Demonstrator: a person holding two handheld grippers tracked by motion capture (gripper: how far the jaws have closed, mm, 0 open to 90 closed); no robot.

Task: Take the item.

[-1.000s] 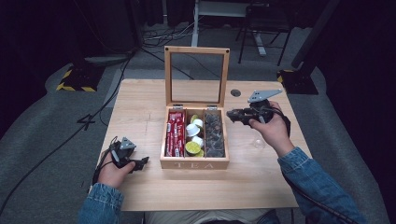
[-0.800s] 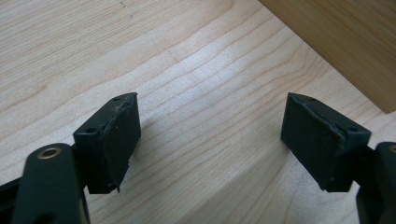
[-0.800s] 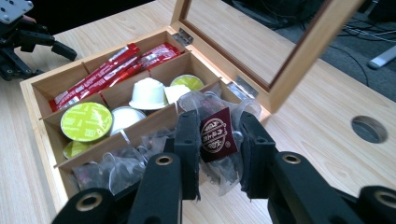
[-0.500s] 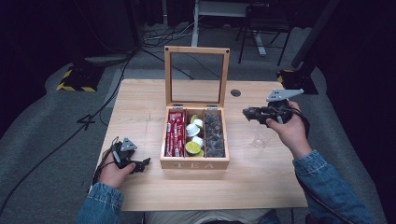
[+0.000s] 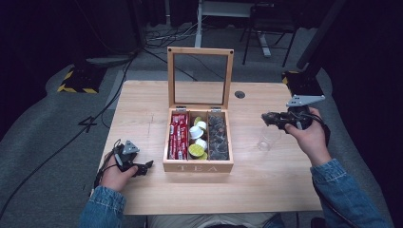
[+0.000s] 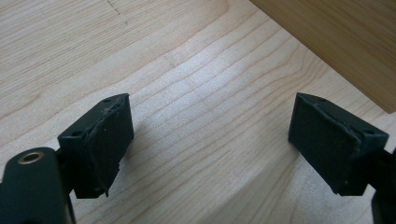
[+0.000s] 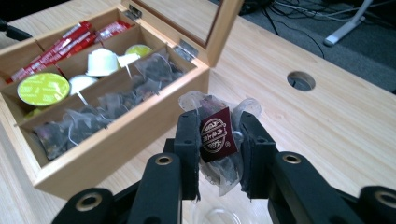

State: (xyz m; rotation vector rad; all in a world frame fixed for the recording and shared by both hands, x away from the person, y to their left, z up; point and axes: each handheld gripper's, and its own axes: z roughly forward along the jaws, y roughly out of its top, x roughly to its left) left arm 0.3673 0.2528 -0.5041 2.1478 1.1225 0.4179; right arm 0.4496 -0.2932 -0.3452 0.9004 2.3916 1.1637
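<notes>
Right gripper point(image 7: 218, 140) pinches a tea bag point(image 7: 215, 136) above a glass point(image 5: 269, 138), its rim cut off in the right gripper view; left gripper point(image 6: 210, 144) has just been opening, jaws wide and empty, left of the wooden box point(image 5: 198, 167).

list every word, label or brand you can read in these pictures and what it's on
"TEA" – on the front wall of the wooden box, high view.
Dark red tag on the tea bag clamped in the right hand-held gripper: round white emblem with lettering, too blurred to read.
Red sachets in the box's left compartment: white print, too small to read.
Green capsule lid: faint print, unreadable.
</notes>
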